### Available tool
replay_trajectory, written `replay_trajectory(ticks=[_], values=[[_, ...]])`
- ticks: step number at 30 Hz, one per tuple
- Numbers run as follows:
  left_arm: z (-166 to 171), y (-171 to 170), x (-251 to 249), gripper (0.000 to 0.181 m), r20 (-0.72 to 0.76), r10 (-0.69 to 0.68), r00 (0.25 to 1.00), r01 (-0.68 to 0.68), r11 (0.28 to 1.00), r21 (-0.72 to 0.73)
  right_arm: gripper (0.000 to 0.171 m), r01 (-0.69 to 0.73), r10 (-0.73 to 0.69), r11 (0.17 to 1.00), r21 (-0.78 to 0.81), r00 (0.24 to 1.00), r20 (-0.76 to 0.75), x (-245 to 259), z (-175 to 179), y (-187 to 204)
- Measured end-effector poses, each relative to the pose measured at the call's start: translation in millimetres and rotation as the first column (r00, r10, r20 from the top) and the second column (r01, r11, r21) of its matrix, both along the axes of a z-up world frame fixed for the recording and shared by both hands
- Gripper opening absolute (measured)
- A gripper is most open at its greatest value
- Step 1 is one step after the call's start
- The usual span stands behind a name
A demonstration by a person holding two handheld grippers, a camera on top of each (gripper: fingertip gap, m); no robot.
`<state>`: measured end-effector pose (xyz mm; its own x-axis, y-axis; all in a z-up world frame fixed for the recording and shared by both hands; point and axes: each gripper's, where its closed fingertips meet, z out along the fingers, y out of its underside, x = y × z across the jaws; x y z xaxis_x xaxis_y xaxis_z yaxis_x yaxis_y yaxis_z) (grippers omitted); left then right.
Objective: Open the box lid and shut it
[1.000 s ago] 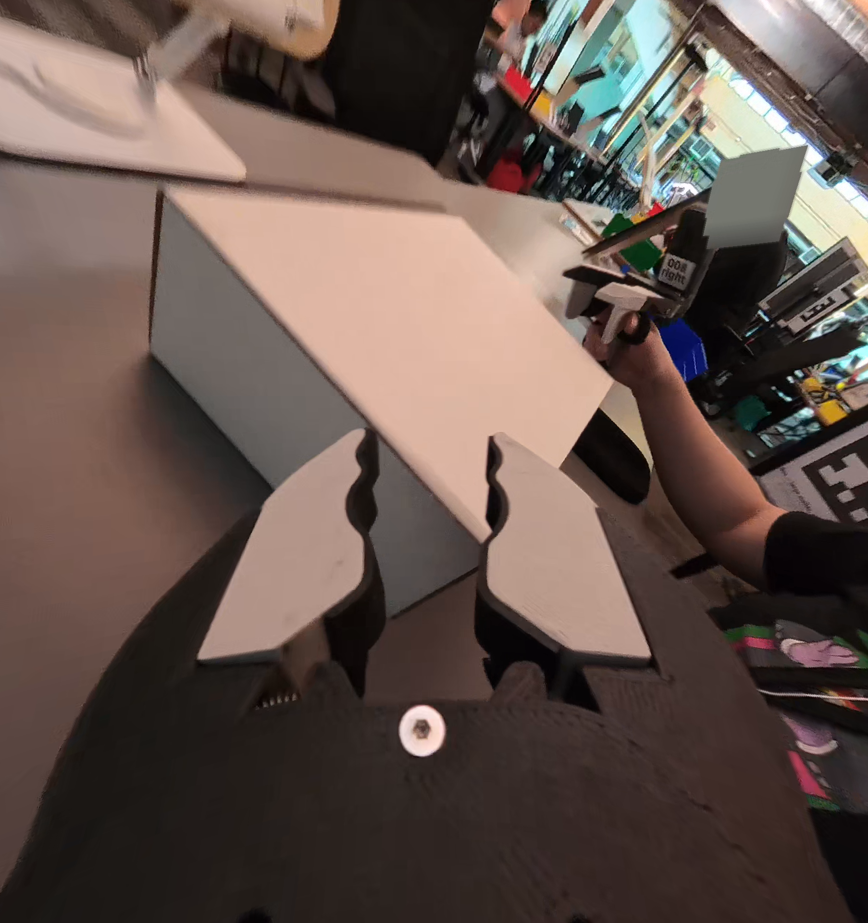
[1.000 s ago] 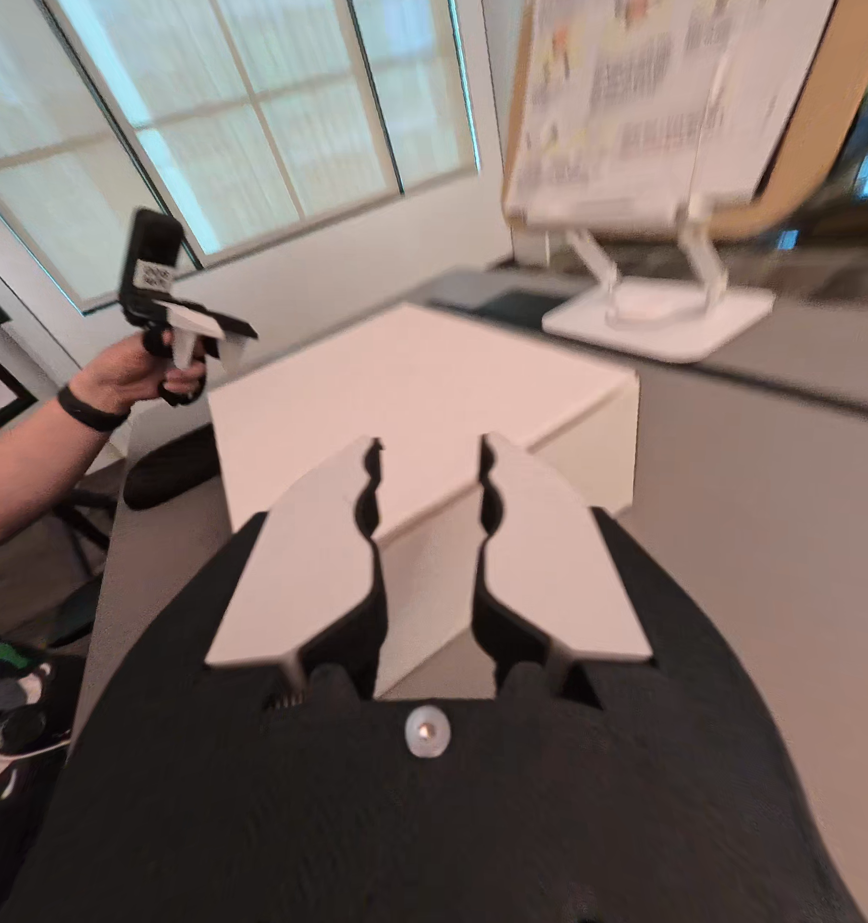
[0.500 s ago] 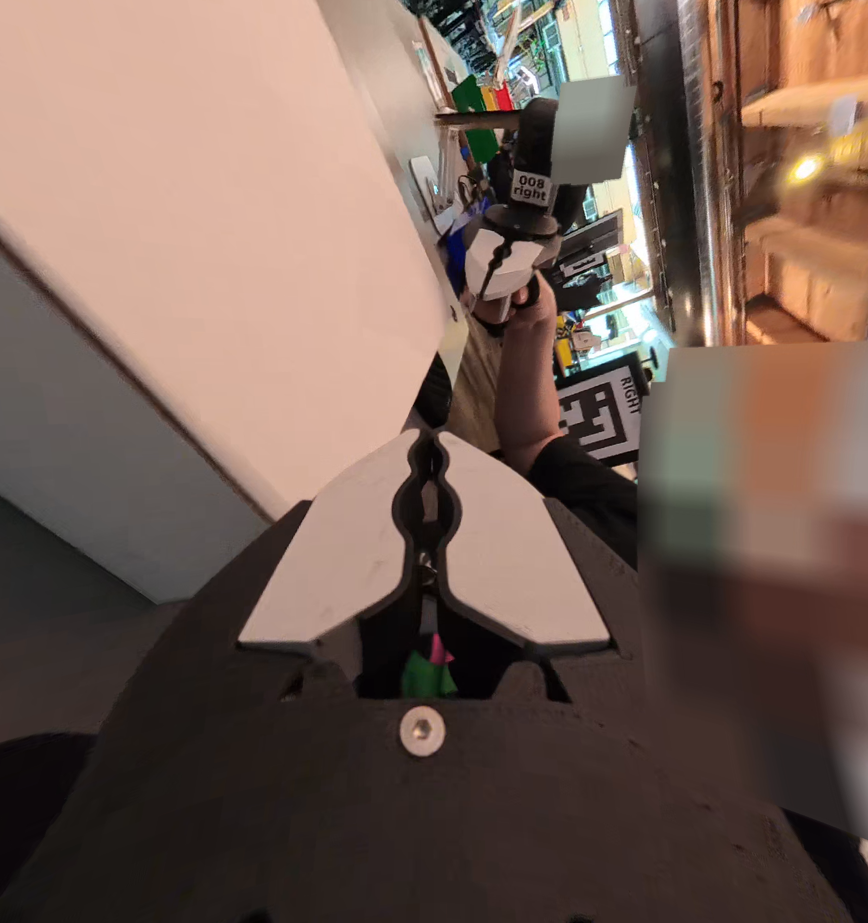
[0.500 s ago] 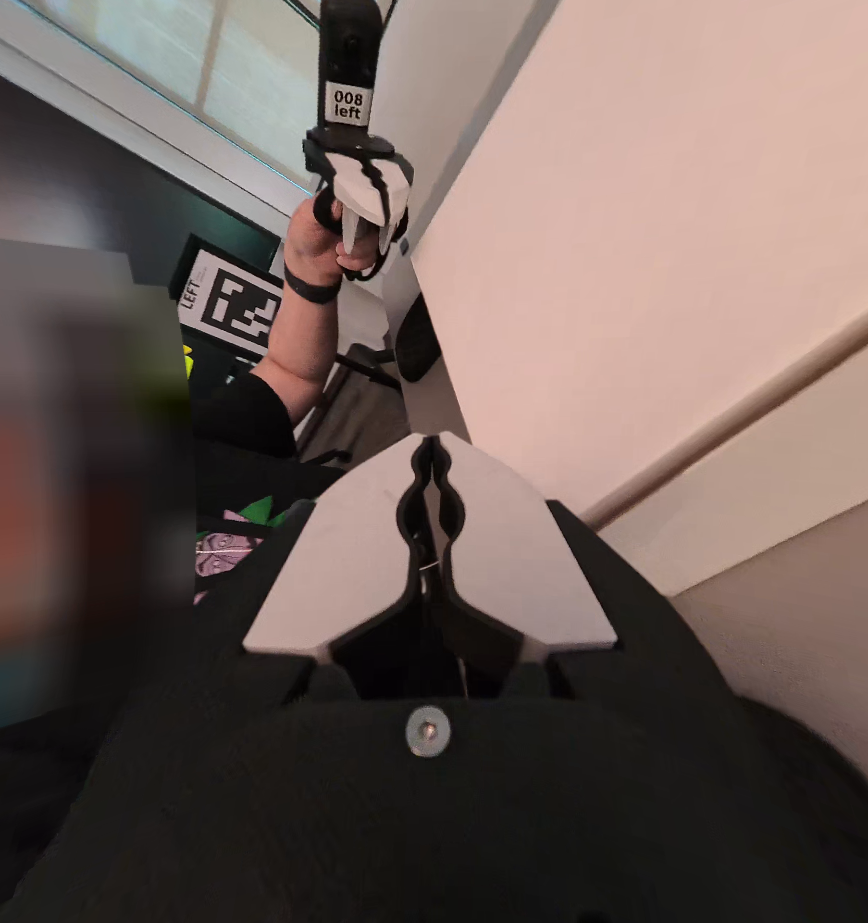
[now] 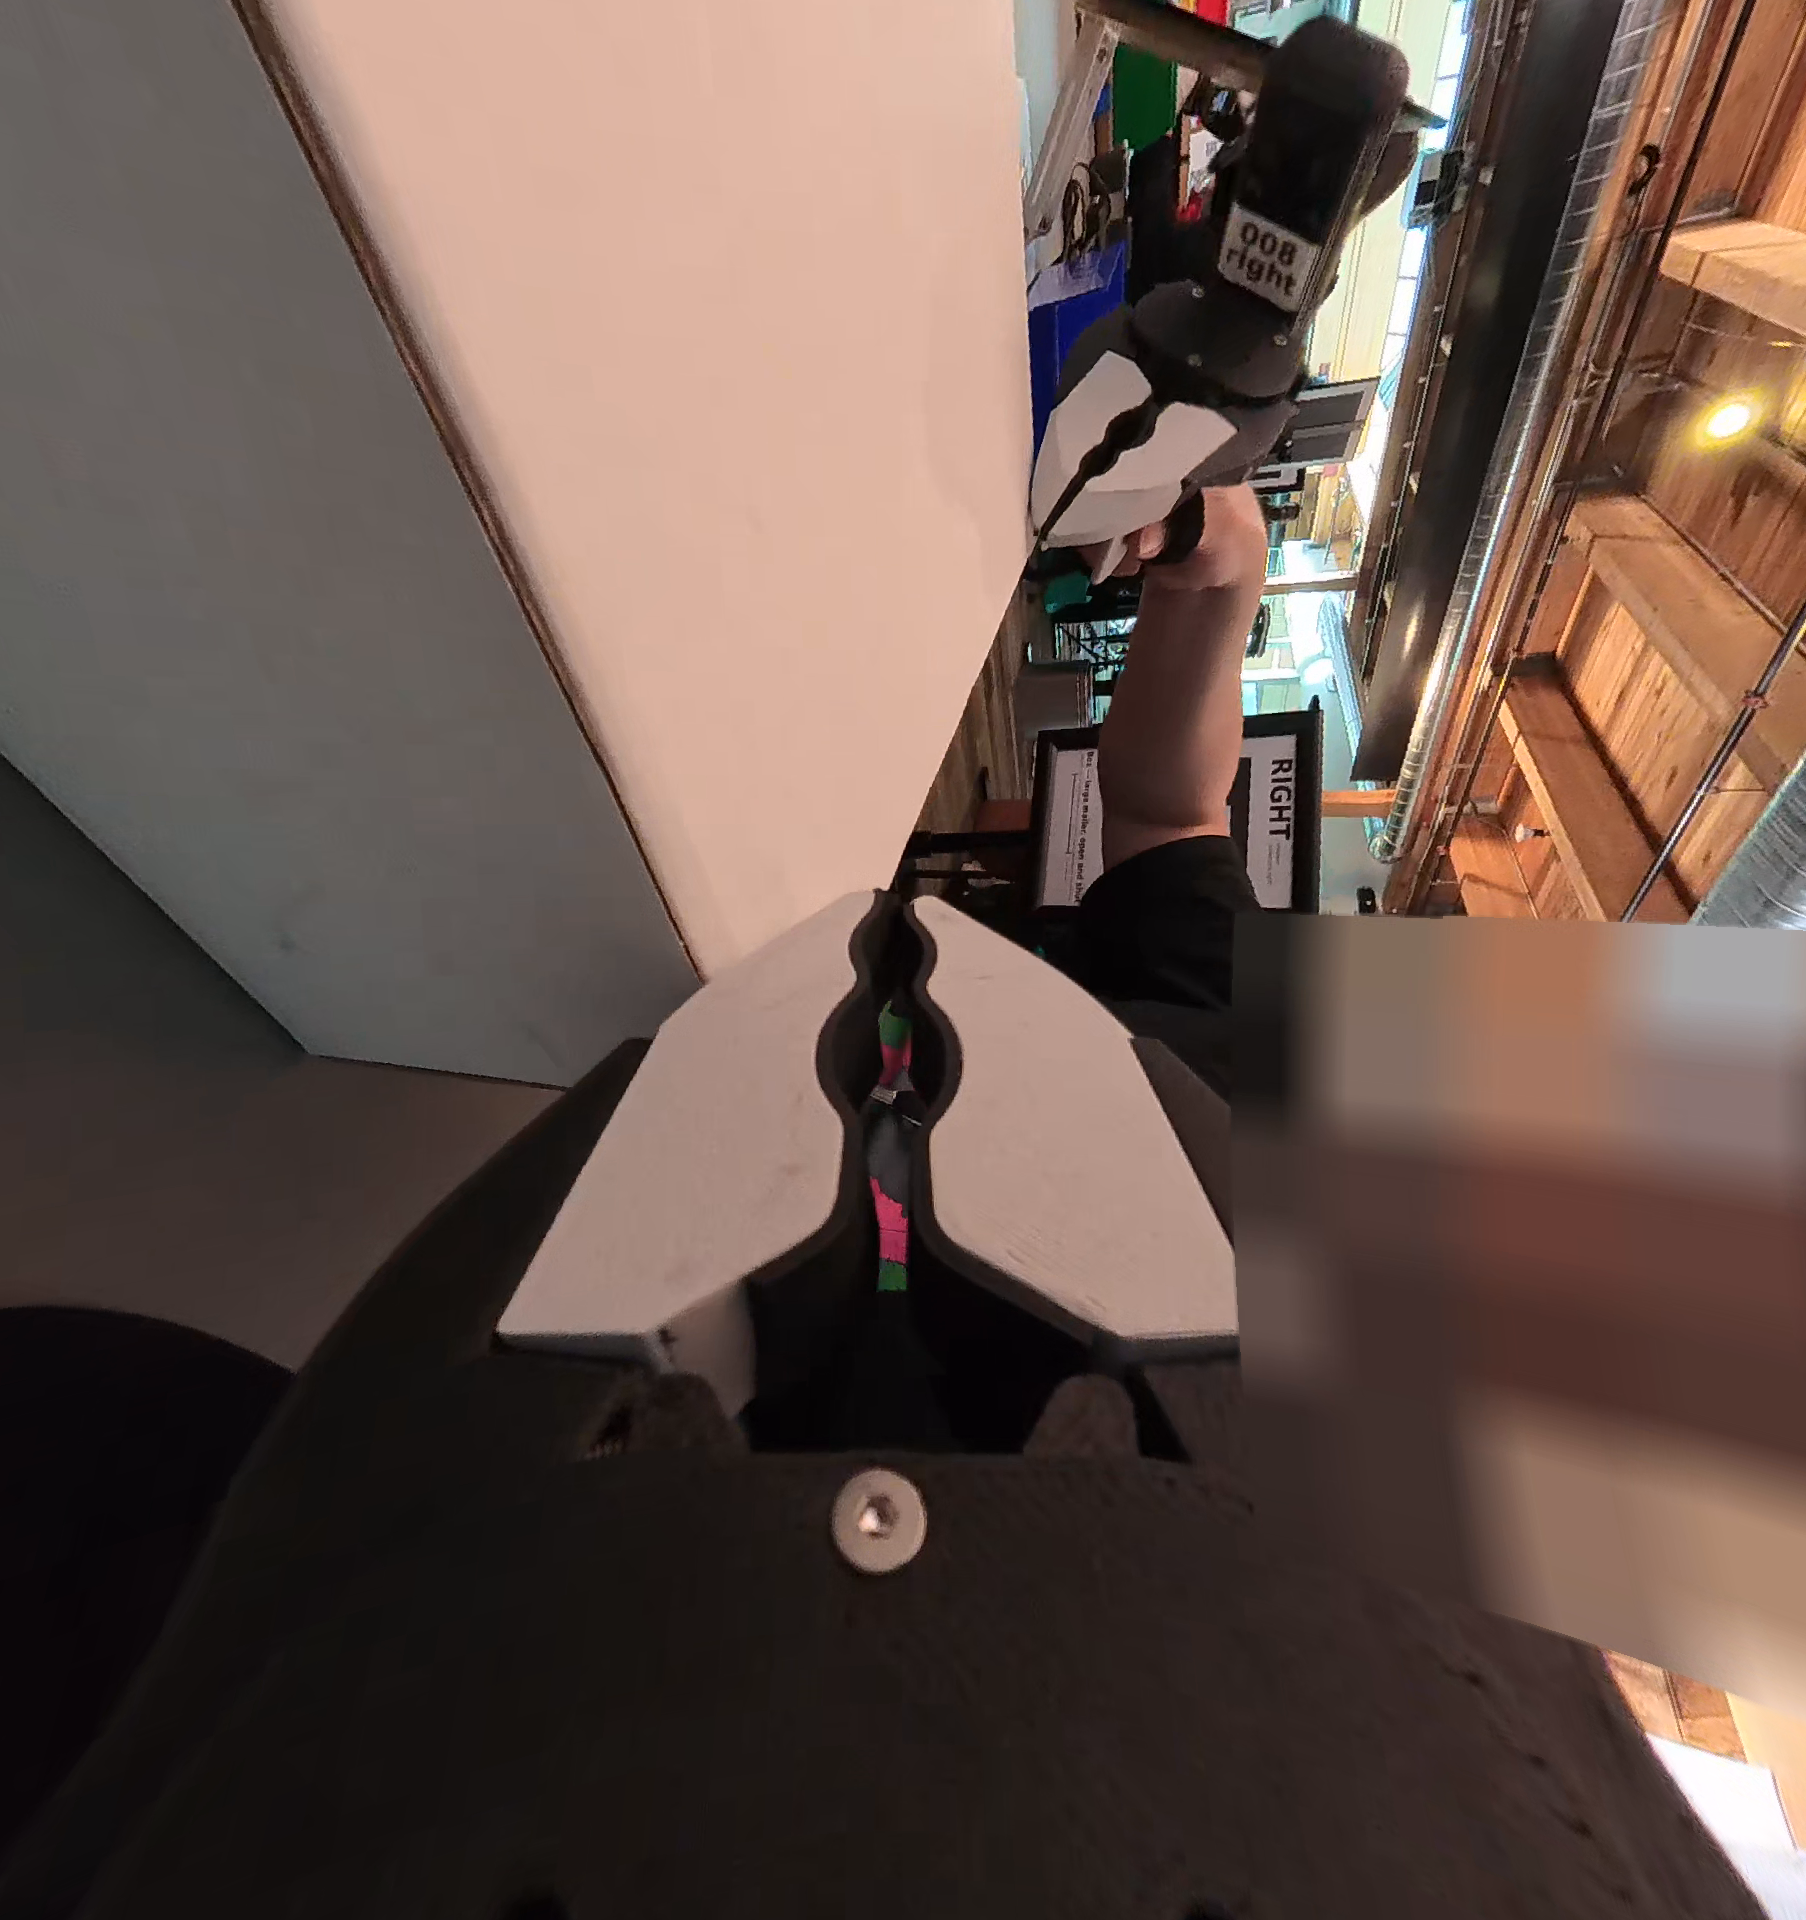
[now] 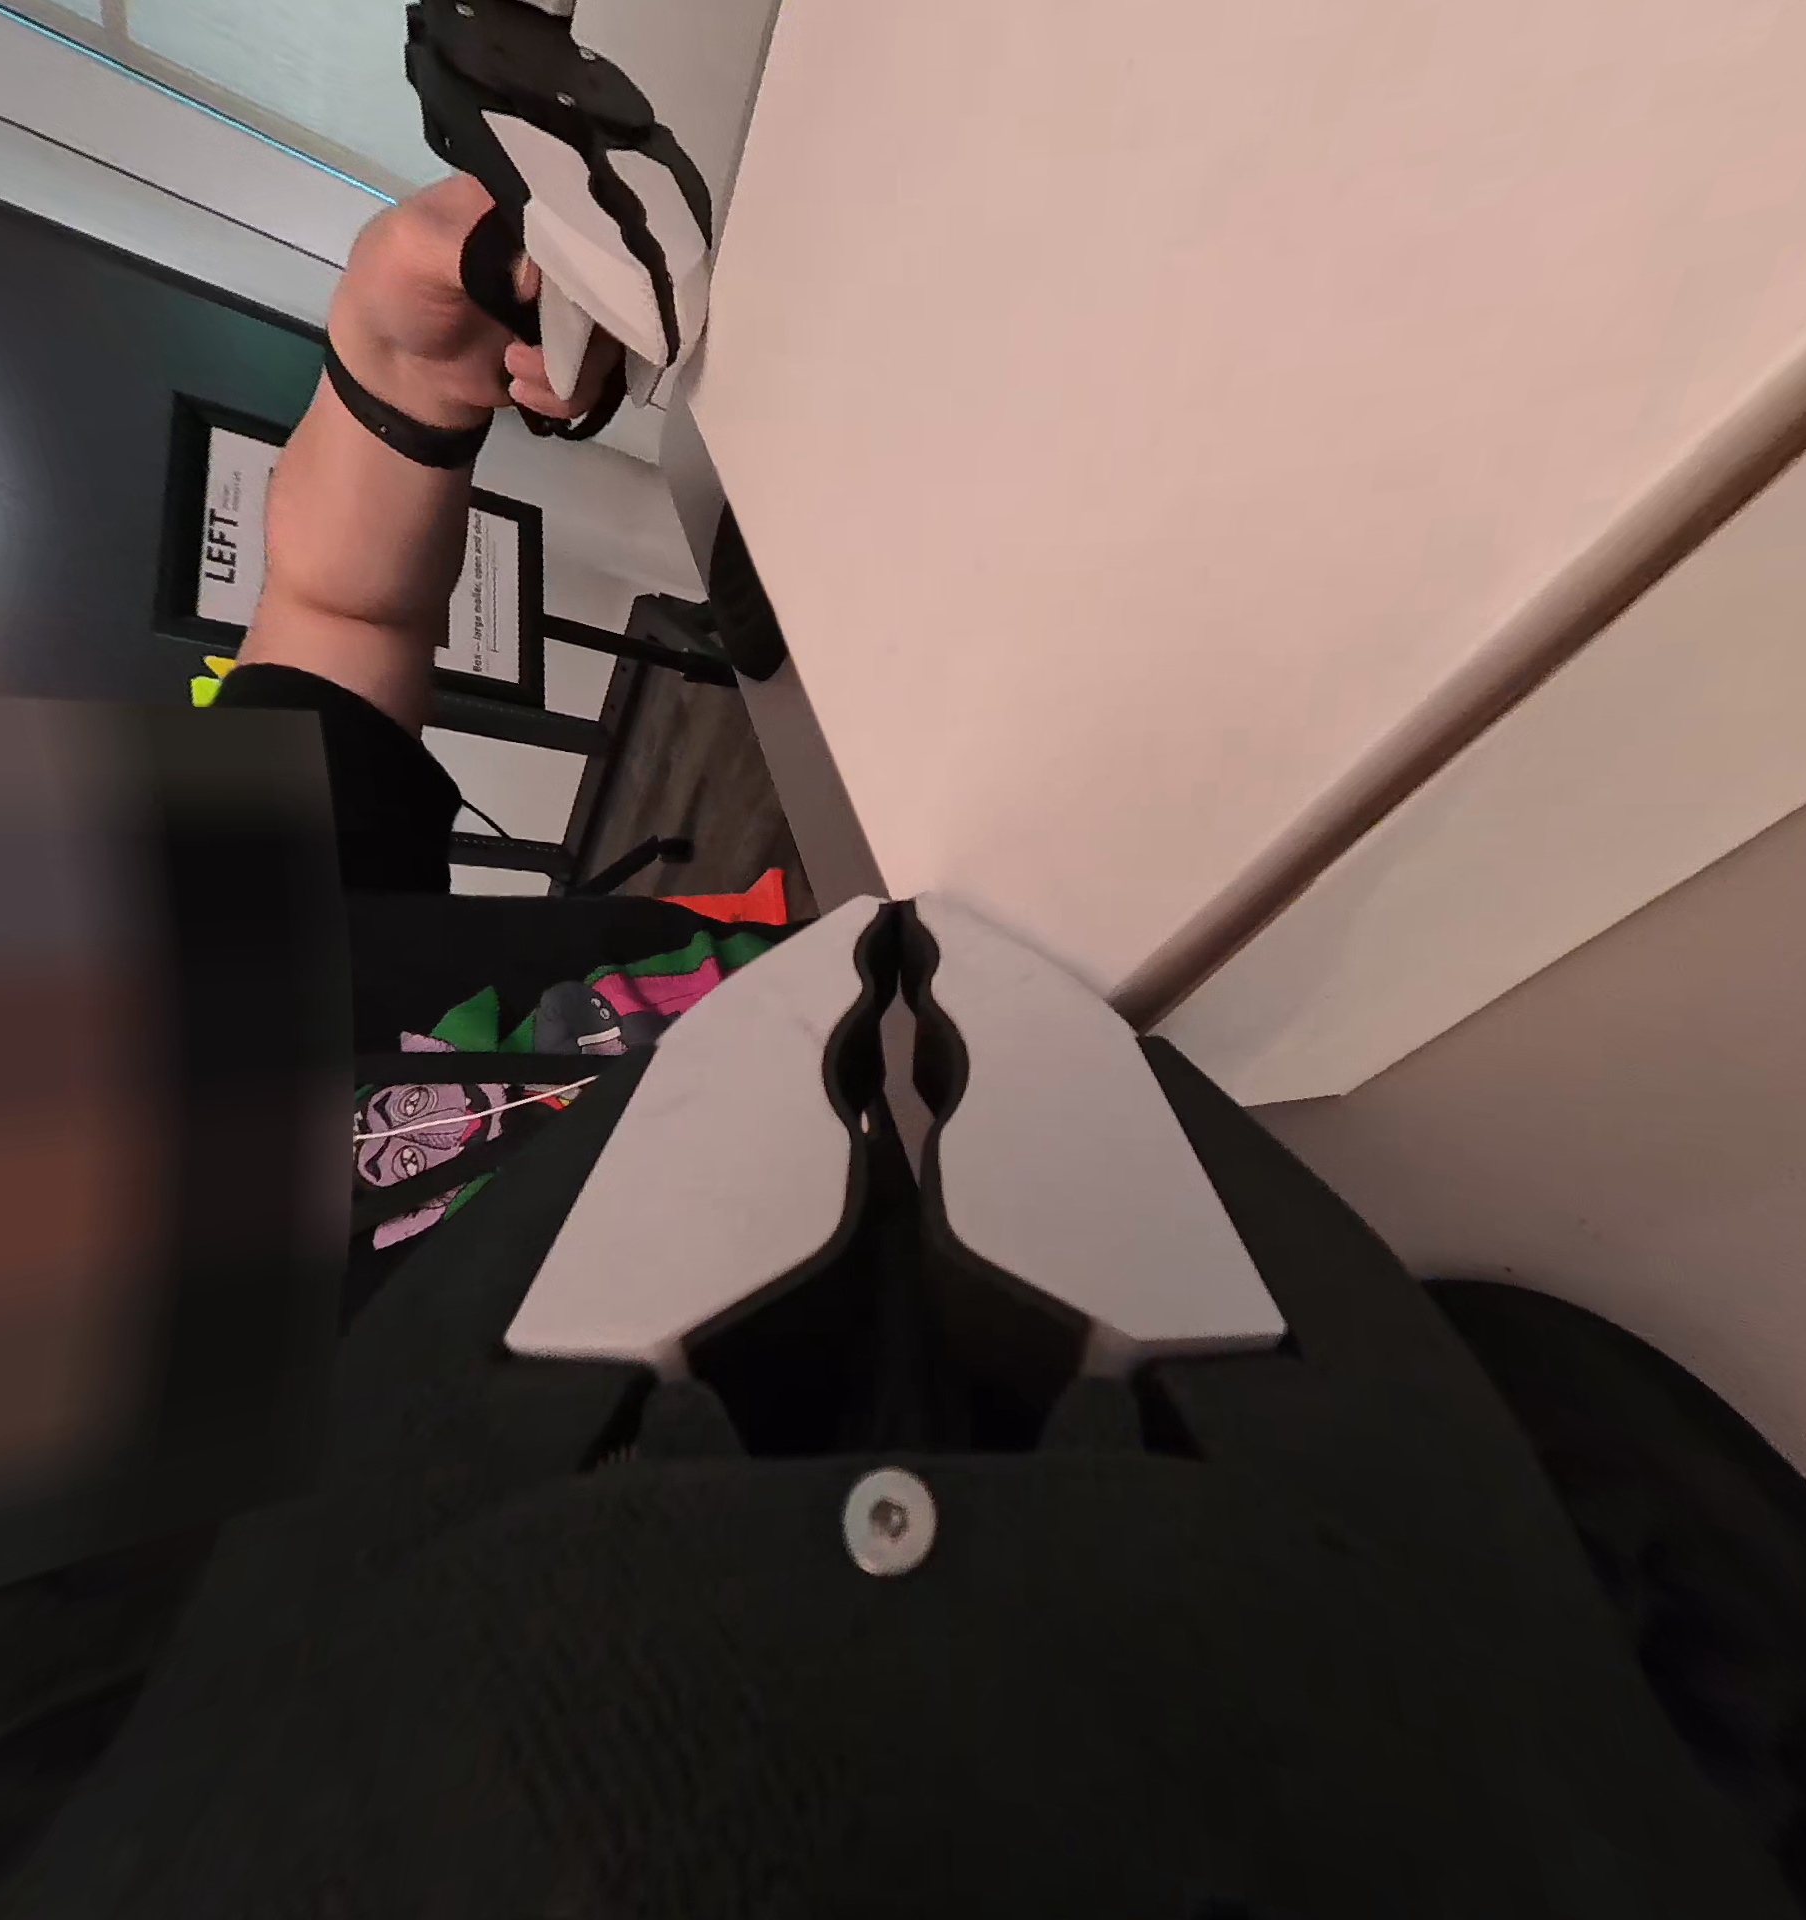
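A white box fills both views, which are rolled on their side. Its flat lid (image 5: 691, 416) (image 6: 1190, 416) lies on the box body (image 5: 255, 623) (image 6: 1553, 831), with a thin brown seam between them. My left gripper (image 5: 894, 914) is shut, with its tips right at one front corner of the lid; it also shows in the right wrist view (image 6: 660, 374). My right gripper (image 6: 899, 909) is shut, with its tips at the other front corner; it also shows in the left wrist view (image 5: 1044, 530). I cannot tell whether either one pinches the lid's edge.
The box stands on a grey table (image 5: 151, 1195) (image 6: 1605, 1091). The person's arms (image 5: 1179, 707) (image 6: 348, 540) reach over the table's front edge. Framed signs (image 5: 1283, 821) (image 6: 224, 540) stand behind them. Shelves and desks lie farther back.
Both grippers went from open to shut, rolled on their side and moved in to the lid's two front corners. In the last half second they came closer to the corners.
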<state>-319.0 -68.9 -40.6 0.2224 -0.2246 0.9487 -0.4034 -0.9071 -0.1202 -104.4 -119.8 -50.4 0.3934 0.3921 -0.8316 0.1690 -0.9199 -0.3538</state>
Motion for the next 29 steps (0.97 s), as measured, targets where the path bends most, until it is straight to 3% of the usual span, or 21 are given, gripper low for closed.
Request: replay_trajectory(ticks=[4,6,10,13,20,22,26,29], values=[[1,3,0,0.000,-0.041,-0.027,0.999,0.030,0.997,0.069,0.001,-0.012,0.012,1.000,-0.011,1.000,0.000,2,3,4],[4,15,3,0.000,-0.035,-0.006,0.999,0.010,0.992,0.122,0.001,0.052,-0.051,0.998,0.019,0.998,-0.023,10,10,26],[4,29,7,0.000,0.021,0.034,0.999,-0.034,0.999,0.028,0.001,0.144,-0.144,0.989,0.022,0.990,-0.005,28,9,64],[5,31,7,0.000,0.050,0.042,0.998,-0.041,0.999,-0.021,0.001,0.129,-0.129,0.992,-0.019,0.992,0.000,29,1,70],[-2,28,8,0.000,-0.067,-0.019,0.998,0.027,0.993,0.118,0.001,0.095,-0.106,0.991,0.091,0.987,0.124,28,-4,68],[2,31,4,0.000,-0.064,-0.021,0.998,0.032,0.983,0.180,0.001,0.049,-0.071,0.983,0.179,0.990,0.120,30,-2,66],[24,50,-20,0.000,0.018,0.072,0.997,-0.074,0.931,0.357,0.000,0.148,-0.175,0.877,0.458,0.984,0.016,59,21,67],[-5,69,-54,0.000,-0.168,0.130,0.977,-0.006,0.808,0.589,0.000,0.017,-0.305,0.715,0.699,0.907,0.290,106,2,72]])
